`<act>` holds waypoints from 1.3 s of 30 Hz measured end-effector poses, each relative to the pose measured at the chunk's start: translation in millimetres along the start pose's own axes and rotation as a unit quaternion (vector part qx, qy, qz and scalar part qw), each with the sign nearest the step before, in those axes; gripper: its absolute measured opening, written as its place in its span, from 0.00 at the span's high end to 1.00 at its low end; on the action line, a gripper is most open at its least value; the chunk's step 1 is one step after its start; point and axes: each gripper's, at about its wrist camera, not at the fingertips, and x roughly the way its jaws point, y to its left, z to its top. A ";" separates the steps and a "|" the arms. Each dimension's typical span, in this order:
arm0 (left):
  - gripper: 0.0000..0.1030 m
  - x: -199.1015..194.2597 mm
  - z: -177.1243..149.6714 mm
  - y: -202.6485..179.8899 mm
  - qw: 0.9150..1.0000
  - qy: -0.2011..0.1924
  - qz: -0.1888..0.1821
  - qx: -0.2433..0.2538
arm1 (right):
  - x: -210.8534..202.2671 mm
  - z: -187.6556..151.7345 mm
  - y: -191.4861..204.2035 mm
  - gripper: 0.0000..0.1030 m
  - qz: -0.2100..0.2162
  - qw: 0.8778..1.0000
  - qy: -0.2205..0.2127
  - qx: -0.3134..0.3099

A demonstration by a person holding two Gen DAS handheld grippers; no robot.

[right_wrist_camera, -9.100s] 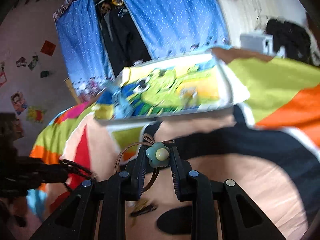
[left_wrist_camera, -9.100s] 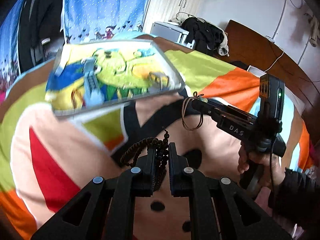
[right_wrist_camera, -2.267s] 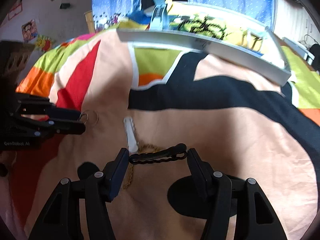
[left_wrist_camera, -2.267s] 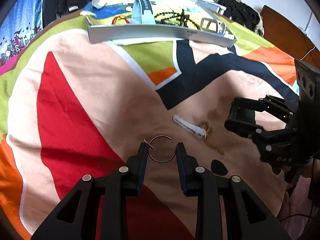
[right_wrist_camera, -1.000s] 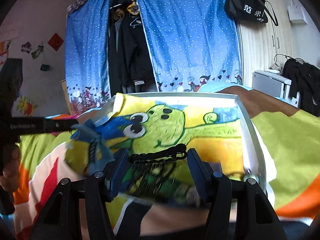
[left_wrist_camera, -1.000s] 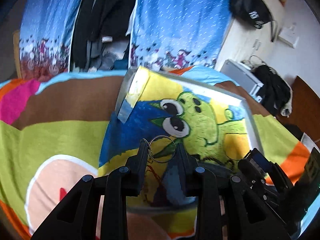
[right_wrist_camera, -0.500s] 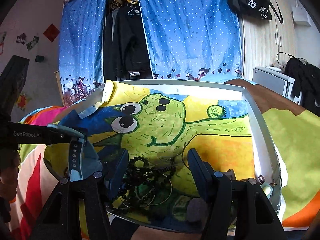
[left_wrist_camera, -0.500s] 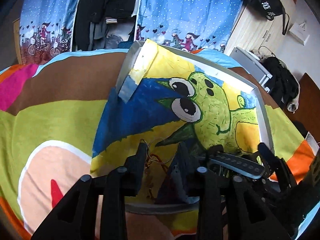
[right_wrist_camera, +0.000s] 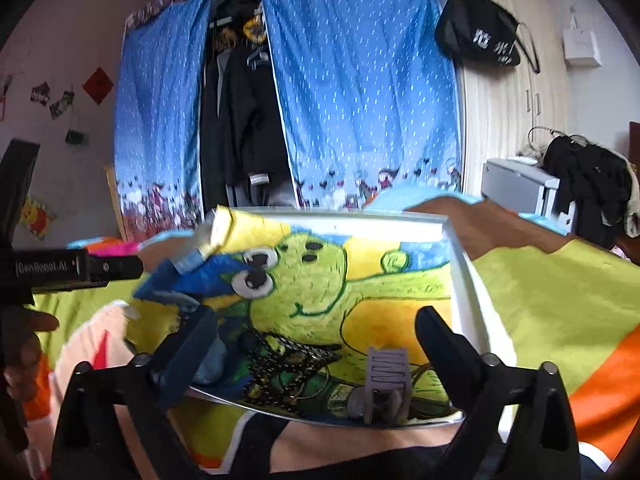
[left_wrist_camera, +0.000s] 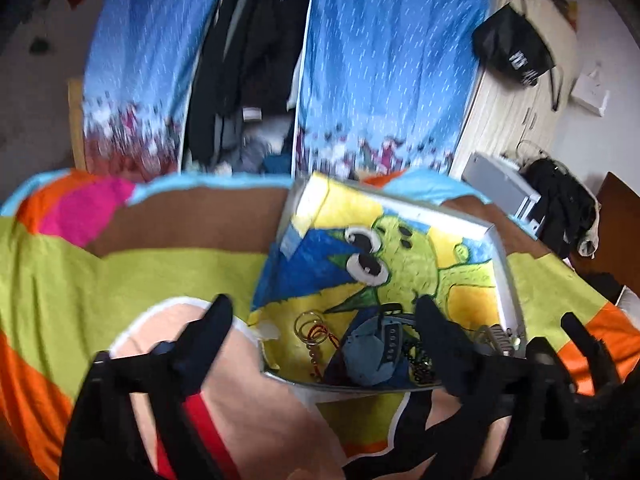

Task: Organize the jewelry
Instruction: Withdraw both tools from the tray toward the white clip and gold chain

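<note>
A white tray (left_wrist_camera: 497, 240) lined with a green cartoon creature lies on the bed. My left gripper (left_wrist_camera: 324, 320) hangs over its near left corner, its jaws opening wide with nothing held between them. Under it in the tray lie a metal ring (left_wrist_camera: 307, 322), a red cord (left_wrist_camera: 320, 338), a blue clip (left_wrist_camera: 370, 354) and black beads (left_wrist_camera: 416, 358). My right gripper (right_wrist_camera: 318, 326) hovers above the tray's (right_wrist_camera: 460, 272) near edge, jaws also opening and holding nothing. Below it sit black beads (right_wrist_camera: 288, 360) and a grey claw clip (right_wrist_camera: 388, 372).
The bed has a bright patchwork cover (left_wrist_camera: 132, 280). Blue curtains (right_wrist_camera: 360, 100) and hanging dark clothes stand beyond the tray. A grey box (right_wrist_camera: 516, 188) with black clothes is at the far right. A hand (right_wrist_camera: 20, 344) holds the left gripper's handle.
Both grippers' jaws have spread wide. The metal ring has left the left jaws and lies in the tray; the black clip has left the right jaws. Both grippers have drawn back and up.
</note>
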 end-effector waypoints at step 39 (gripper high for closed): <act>0.05 -165.9 -171.6 -10.3 0.991 0.019 -0.024 0.128 | -232.7 -92.8 45.0 0.00 -0.034 0.999 0.000 -0.024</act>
